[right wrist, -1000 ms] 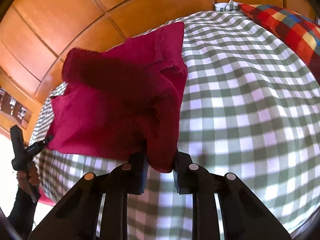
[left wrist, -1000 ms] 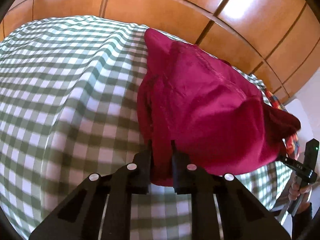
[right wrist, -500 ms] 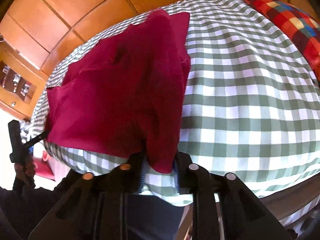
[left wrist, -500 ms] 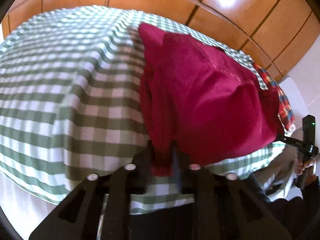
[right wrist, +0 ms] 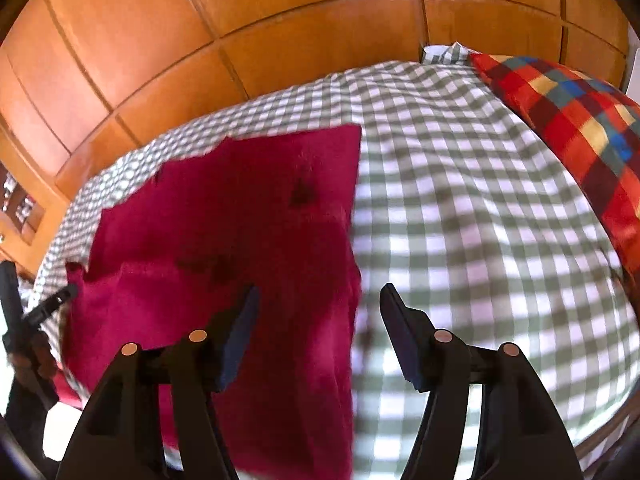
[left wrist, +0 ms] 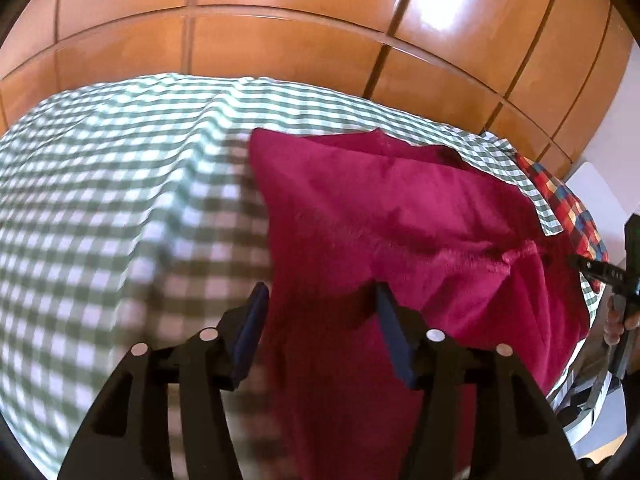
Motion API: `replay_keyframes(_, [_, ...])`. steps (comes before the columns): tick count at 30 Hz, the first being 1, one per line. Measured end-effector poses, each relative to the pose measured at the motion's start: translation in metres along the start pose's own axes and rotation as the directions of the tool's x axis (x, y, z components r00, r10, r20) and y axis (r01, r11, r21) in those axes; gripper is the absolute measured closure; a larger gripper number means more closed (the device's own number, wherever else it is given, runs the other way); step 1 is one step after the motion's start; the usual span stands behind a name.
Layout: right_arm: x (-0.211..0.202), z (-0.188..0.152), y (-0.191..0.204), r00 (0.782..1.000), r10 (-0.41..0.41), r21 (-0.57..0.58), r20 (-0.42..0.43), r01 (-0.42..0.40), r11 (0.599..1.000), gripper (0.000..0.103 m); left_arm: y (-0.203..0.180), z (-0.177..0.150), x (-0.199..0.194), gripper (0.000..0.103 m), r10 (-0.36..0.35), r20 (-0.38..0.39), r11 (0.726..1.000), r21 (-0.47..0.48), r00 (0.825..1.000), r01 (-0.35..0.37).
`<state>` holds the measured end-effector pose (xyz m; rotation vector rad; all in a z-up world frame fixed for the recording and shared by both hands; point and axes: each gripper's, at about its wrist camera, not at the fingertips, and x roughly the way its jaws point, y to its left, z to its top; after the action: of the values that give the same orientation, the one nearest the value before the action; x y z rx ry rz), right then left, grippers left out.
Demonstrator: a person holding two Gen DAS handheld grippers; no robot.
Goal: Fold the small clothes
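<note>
A dark red garment [left wrist: 400, 240] lies spread on the green-and-white checked cloth [left wrist: 120, 200]. My left gripper [left wrist: 320, 300] hovers over the garment's near left part. Its jaws are opening, and the fabric lies below and between the fingers without the pads pressing on it. In the right wrist view the same garment [right wrist: 240, 240] fills the left half. My right gripper [right wrist: 320, 300] stands over its right edge with jaws opening, and neither pad touches the fabric. The garment's near end runs down behind both grippers, out of sight.
A bright multicoloured plaid fabric [right wrist: 560, 120] lies at the right end of the checked cloth [right wrist: 480, 200]. Orange wooden panels [left wrist: 280, 40] stand behind. A hand [left wrist: 616, 320] holds the other gripper at the right edge of the left wrist view.
Both grippers held the garment's near corners lifted; now both have opened and let go. The garment has dropped and lies flatter on the checked cloth.
</note>
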<state>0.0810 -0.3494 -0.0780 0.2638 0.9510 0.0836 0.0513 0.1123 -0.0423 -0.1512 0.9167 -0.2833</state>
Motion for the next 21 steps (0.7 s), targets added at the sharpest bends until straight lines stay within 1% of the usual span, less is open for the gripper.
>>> replay_keyframes(1, [0.003, 0.002, 0.003, 1.000, -0.002, -0.003, -0.004, 0.002, 1.000, 0.053, -0.001, 0.004, 0.005, 0.048, -0.004, -0.003, 1.000, 0.002, 1.000, 0.004])
replay_keyframes(3, [0.010, 0.005, 0.008, 1.000, -0.005, -0.021, -0.020, 0.004, 1.000, 0.067, -0.001, 0.007, 0.009, 0.051, -0.029, -0.004, 1.000, 0.003, 1.000, 0.029])
replay_keyframes(4, [0.012, 0.005, 0.012, 1.000, -0.013, -0.041, -0.026, 0.012, 0.999, 0.070, -0.002, 0.009, 0.010, 0.060, -0.043, -0.005, 0.999, 0.007, 0.999, 0.043])
replay_keyframes(5, [0.011, 0.003, 0.014, 0.999, -0.021, -0.055, -0.026, 0.019, 0.998, 0.076, -0.005, 0.010, 0.011, 0.077, -0.059, -0.007, 0.998, 0.014, 0.998, 0.059])
replay_keyframes(6, [0.010, 0.002, 0.017, 0.999, -0.027, -0.073, -0.027, 0.025, 0.997, 0.086, -0.006, 0.011, 0.010, 0.083, -0.078, -0.006, 0.997, 0.022, 0.997, 0.078])
replay_keyframes(7, [0.008, 0.000, 0.019, 0.999, -0.032, -0.079, -0.027, 0.029, 0.996, 0.090, -0.007, 0.010, 0.005, 0.091, -0.106, 0.006, 0.994, 0.032, 0.994, 0.105])
replay_keyframes(9, [-0.002, -0.002, 0.021, 0.999, -0.050, -0.094, -0.014, 0.048, 0.994, 0.095, -0.009, 0.010, -0.003, 0.093, -0.129, 0.029, 0.991, 0.044, 0.991, 0.128])
replay_keyframes(11, [-0.015, -0.004, 0.024, 0.998, -0.061, -0.107, 0.003, 0.061, 0.992, 0.095, -0.008, 0.009, -0.017, 0.094, -0.161, 0.058, 0.986, 0.043, 0.985, 0.159])
replay_keyframes(15, [-0.045, 0.000, 0.032, 0.996, -0.061, -0.138, 0.059, 0.069, 0.988, 0.096, -0.003, 0.012, -0.043, 0.094, -0.181, 0.118, 0.983, 0.023, 0.976, 0.180])
replay_keyframes(19, [-0.061, 0.016, 0.034, 0.993, -0.037, -0.131, 0.108, 0.051, 0.990, 0.096, 0.007, 0.025, -0.062, 0.094, -0.206, 0.188, 0.976, -0.026, 0.960, 0.215])
replay_keyframes(21, [-0.060, 0.031, 0.036, 0.992, -0.021, -0.118, 0.127, 0.036, 0.992, 0.096, 0.011, 0.036, -0.065, 0.094, -0.202, 0.208, 0.976, -0.040, 0.957, 0.215])
